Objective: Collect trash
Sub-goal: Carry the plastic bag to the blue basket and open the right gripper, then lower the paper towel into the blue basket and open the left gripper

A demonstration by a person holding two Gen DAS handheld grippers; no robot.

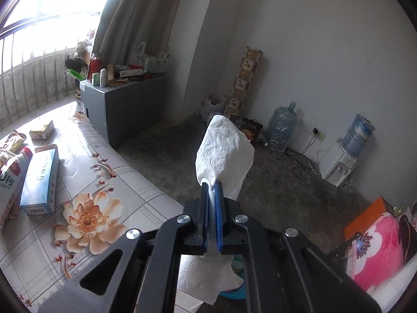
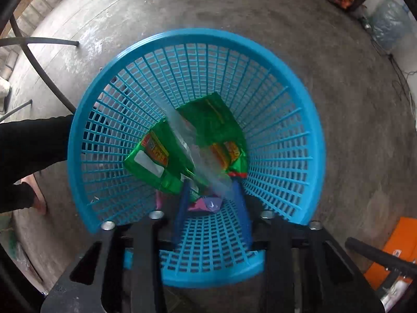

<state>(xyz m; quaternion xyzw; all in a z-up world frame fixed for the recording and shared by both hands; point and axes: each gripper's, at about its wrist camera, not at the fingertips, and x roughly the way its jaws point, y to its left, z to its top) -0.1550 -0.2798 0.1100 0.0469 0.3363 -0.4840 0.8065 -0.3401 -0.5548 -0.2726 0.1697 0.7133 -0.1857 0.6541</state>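
Observation:
My left gripper [image 1: 213, 185] is shut on a crumpled white paper tissue [image 1: 224, 146], which sticks up past the fingertips and hangs below the jaws. It is held over the floor beside the flowered table. My right gripper [image 2: 211, 190] points straight down into a blue mesh basket [image 2: 299, 120] on the concrete floor, its blue fingers [image 2: 238, 195] wide apart and pressing on nothing. Inside the basket lies a green snack wrapper [image 2: 156, 156] crossed by a blurred pale streak. A purple wrapper [image 2: 208, 204] lies at the bottom. A corner of the basket [image 1: 235, 290] shows under the left gripper.
The table with a flowered cloth [image 1: 104, 182] carries a blue tissue box [image 1: 39, 180] and other packets. A grey cabinet [image 1: 125, 104], water bottle [image 1: 282, 127] and dispenser [image 1: 338, 161] stand along the wall. An orange box [image 2: 398, 242] and a person's black sleeve [image 2: 34, 140] flank the basket.

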